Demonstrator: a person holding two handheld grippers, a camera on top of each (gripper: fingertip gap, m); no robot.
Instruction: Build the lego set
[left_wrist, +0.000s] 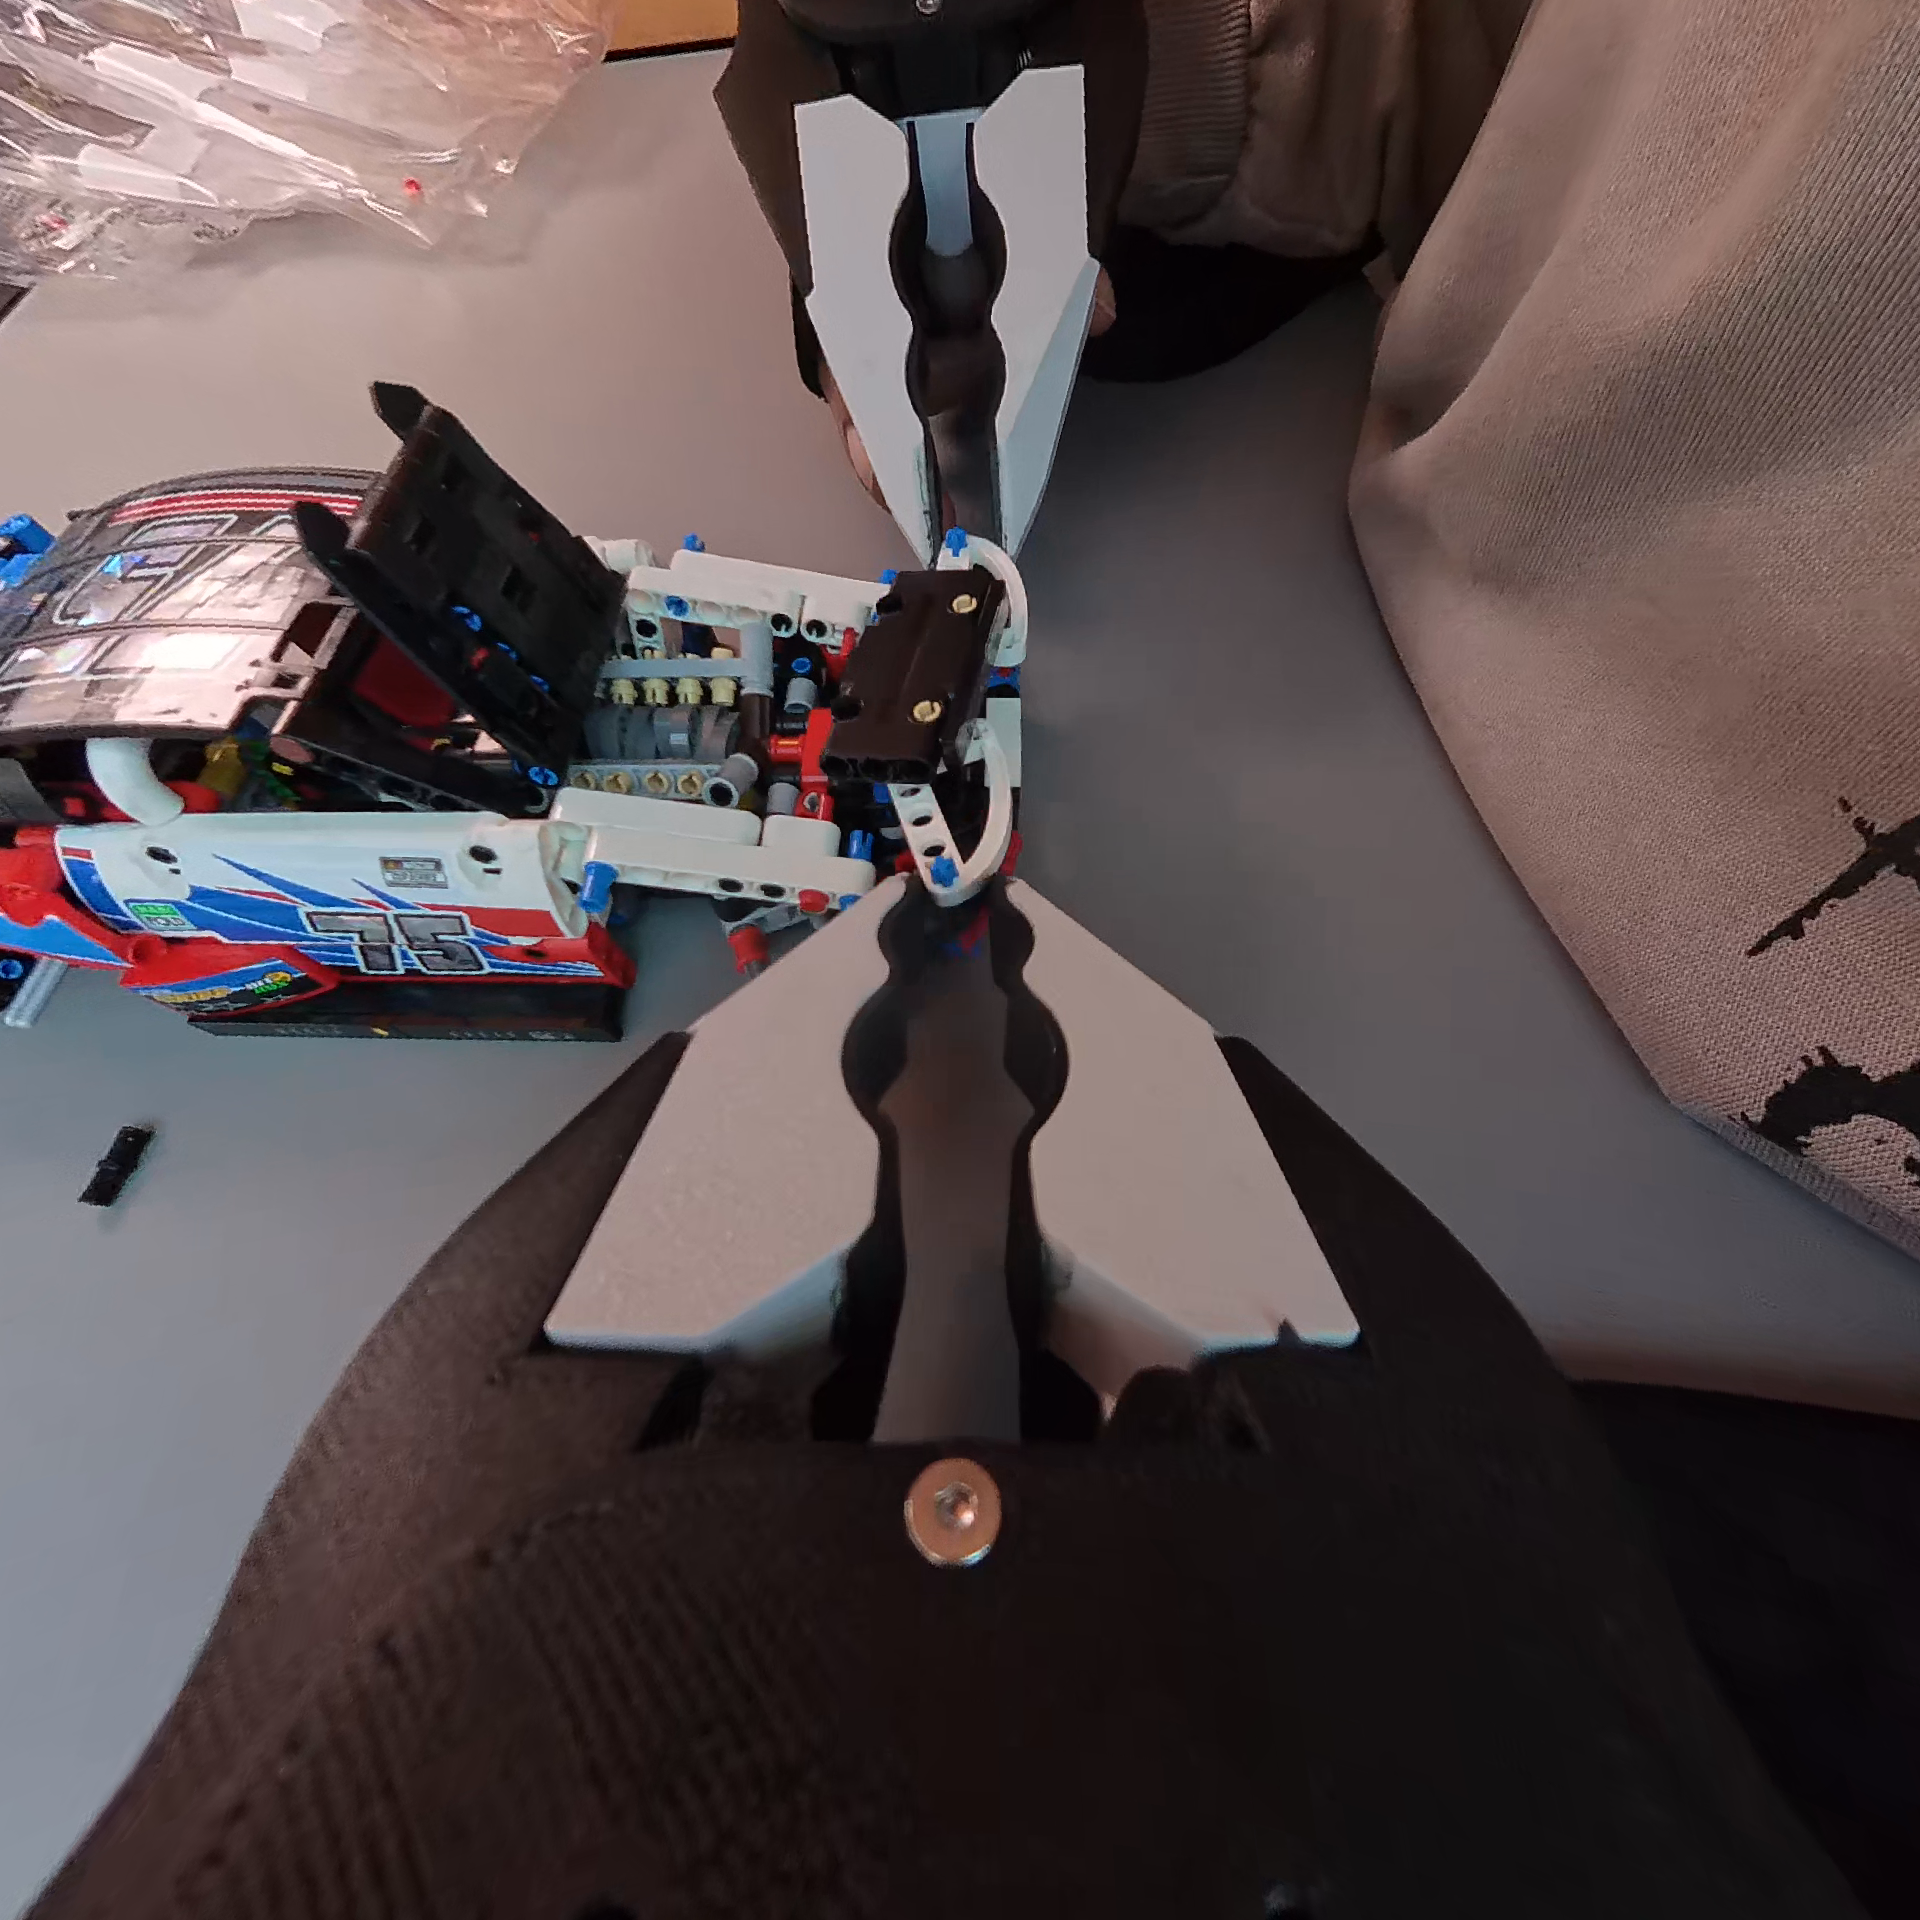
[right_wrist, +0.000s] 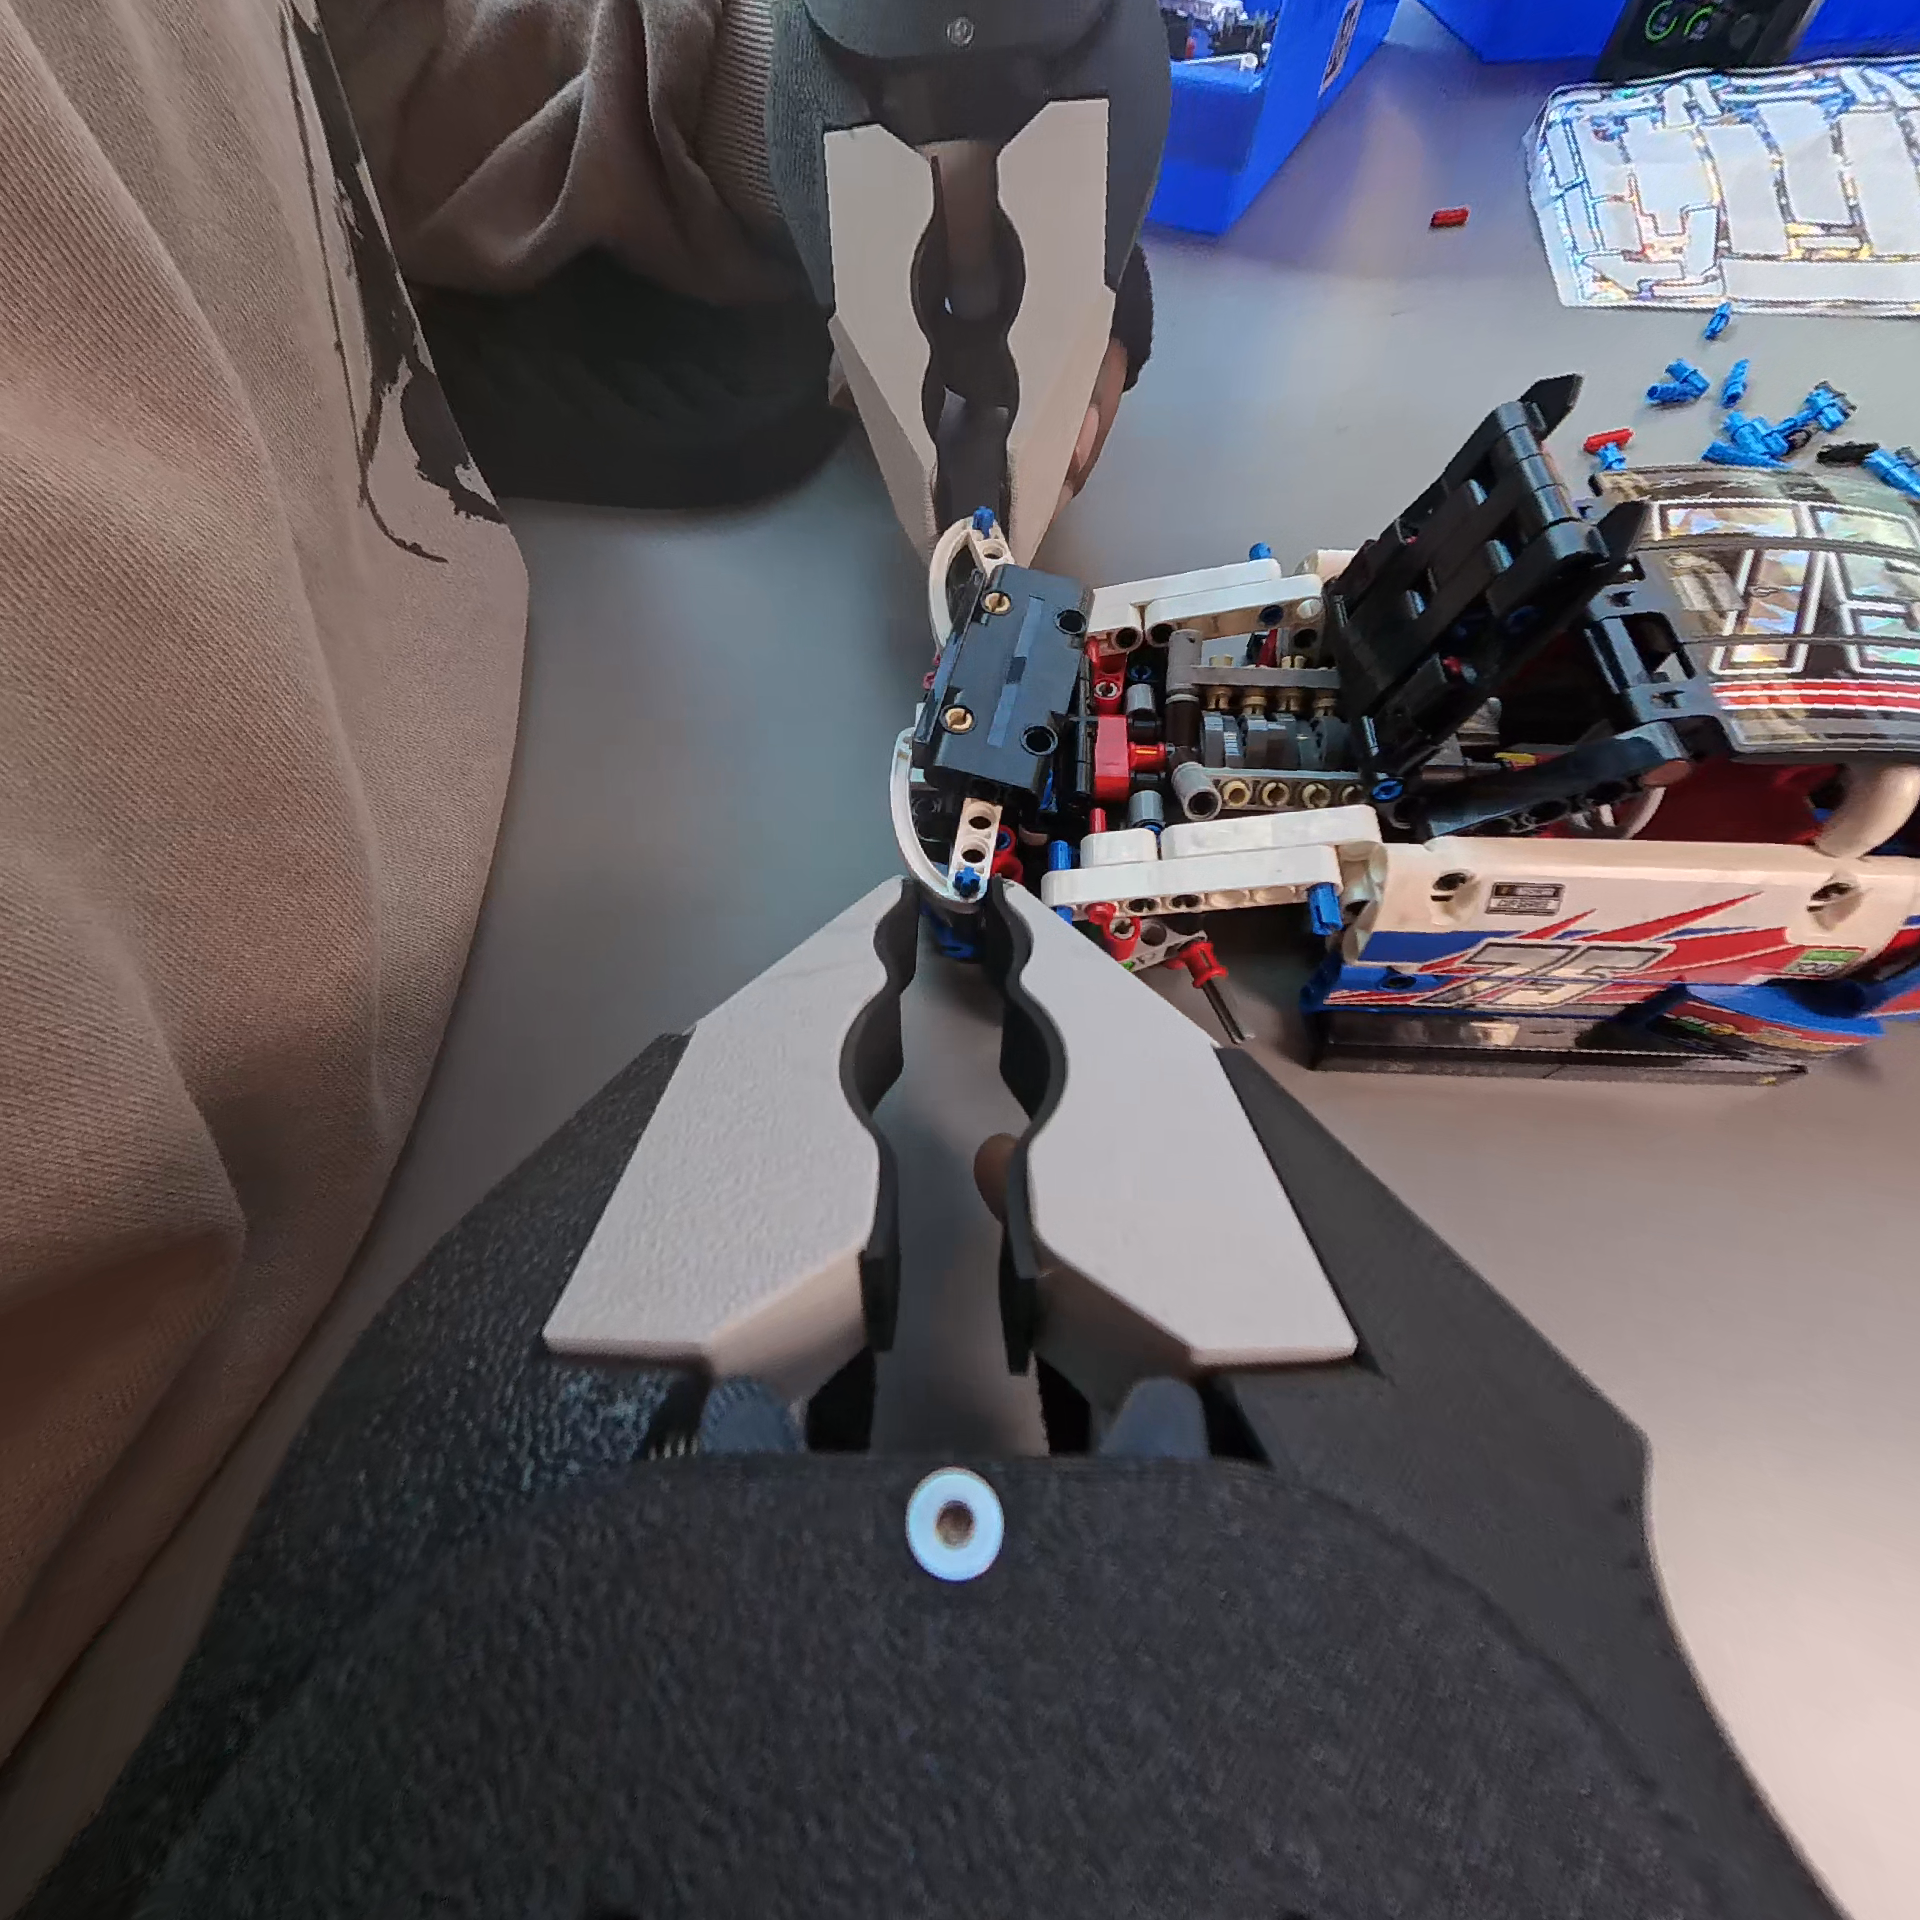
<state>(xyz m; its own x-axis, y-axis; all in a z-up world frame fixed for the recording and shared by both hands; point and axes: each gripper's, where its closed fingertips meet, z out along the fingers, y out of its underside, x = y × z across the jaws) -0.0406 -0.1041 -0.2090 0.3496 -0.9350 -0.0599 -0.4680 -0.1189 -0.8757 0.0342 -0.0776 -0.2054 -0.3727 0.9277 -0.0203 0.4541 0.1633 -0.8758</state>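
Car: red, white and blue brick race car (left_wrist: 343, 914) on the grey bench (left_wrist: 312, 1299), mid-left of frame.
Left gripper (left_wrist: 951, 904): clenched on the white curved rear piece (left_wrist: 982, 831).
Right gripper (right_wrist: 951, 894): clenched on that arch's other end (opposite sides).
Risk: uneven squeezing could pop the arch off its blue pins.

Left wrist view: looks forward along the left gripper (left_wrist: 951, 904), steeply down on the grey table (left_wrist: 312, 1299), very near the end of the lego car (left_wrist: 416, 790).
Facing: toward the right gripper (left_wrist: 961, 530), which points straight back at it from the far side.
Right wrist view: looks forward along the right gripper (right_wrist: 951, 899), same steep, close look, from the opposite side.
Facing: toward the left gripper (right_wrist: 971, 520).
Car's place: left of centre in the left view, right of centre (right_wrist: 1455, 790) in the right view.
Shared: car's end with the black block (left_wrist: 914, 675) (right_wrist: 1003, 691), both grippers' tips, table (right_wrist: 675, 727), a person's beige garment (left_wrist: 1662, 520) (right_wrist: 156, 727).
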